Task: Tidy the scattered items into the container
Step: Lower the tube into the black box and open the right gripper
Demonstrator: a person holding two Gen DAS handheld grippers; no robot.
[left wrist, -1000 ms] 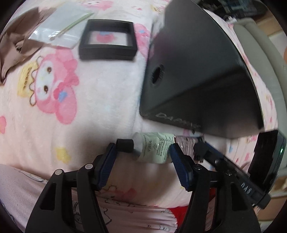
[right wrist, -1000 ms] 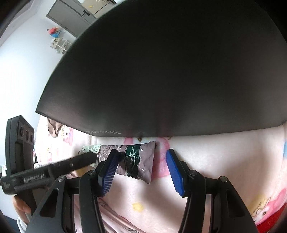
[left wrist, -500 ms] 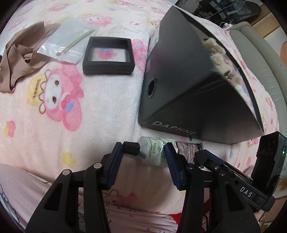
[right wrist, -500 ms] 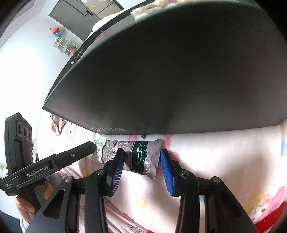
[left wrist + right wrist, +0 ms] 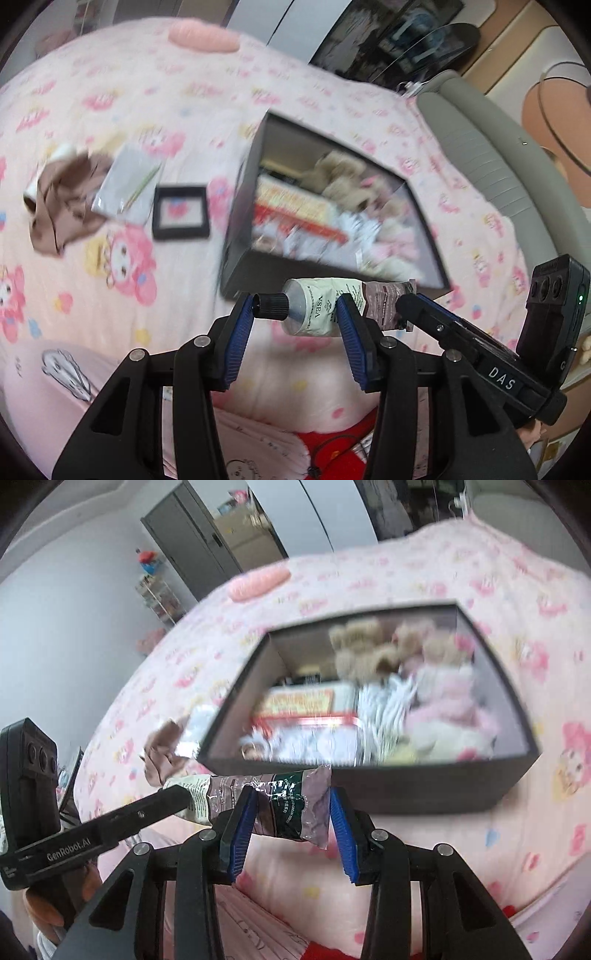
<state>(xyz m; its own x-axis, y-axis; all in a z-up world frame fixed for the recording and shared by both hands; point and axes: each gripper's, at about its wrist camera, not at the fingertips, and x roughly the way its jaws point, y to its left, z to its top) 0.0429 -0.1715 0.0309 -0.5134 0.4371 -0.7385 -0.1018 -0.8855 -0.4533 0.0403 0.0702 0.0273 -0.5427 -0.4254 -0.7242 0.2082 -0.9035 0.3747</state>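
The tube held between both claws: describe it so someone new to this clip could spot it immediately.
Start at the big black box on the pink cartoon blanket. Just in front of its near wall, off the bed, hangs a crinkled tube, gripped by the left claw near its black screw cap and by the right claw at its flat crimped end. It is the only item off the blanket.

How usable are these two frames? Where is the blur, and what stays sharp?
Left wrist view: bedspread, black box and its contents are motion-smeared; the left tongs and tube stay sharp. Right wrist view: the box contents smear similarly, the right tongs and tube stay crisp, with glare on the crinkled end. Both show strong fisheye bending.
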